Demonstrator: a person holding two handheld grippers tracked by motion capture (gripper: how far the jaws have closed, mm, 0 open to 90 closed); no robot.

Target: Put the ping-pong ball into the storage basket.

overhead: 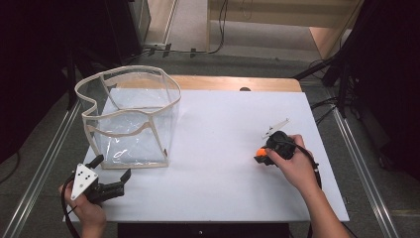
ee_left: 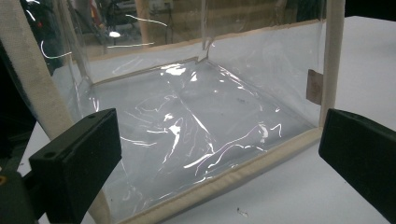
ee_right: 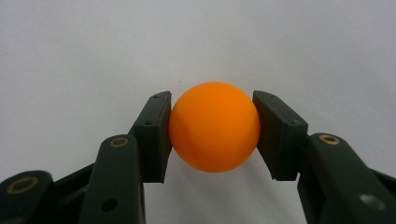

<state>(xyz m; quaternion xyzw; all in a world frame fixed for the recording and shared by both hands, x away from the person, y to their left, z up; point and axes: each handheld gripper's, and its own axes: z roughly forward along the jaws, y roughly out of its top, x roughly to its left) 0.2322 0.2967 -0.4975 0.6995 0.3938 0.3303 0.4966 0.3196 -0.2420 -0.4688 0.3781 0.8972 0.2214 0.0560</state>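
Note:
A clear plastic bag (overhead: 132, 119) with cream fabric trim stands upright and open-topped on the left of the white table (overhead: 223, 148). My left gripper (overhead: 113, 167) is open just in front of its near bottom edge, jaws spread wide toward the bag (ee_left: 196, 116). On the right, my right gripper (overhead: 261, 154) is shut on an orange ball (overhead: 260, 152). Both pads press the sides of the ball (ee_right: 214, 127) just above the table surface.
A thin pale strip (overhead: 276, 127) lies on the table just beyond the right hand. The table's far wooden edge (overhead: 233, 83) borders a floor with cables. Metal rails (overhead: 356, 163) run along both sides of the table.

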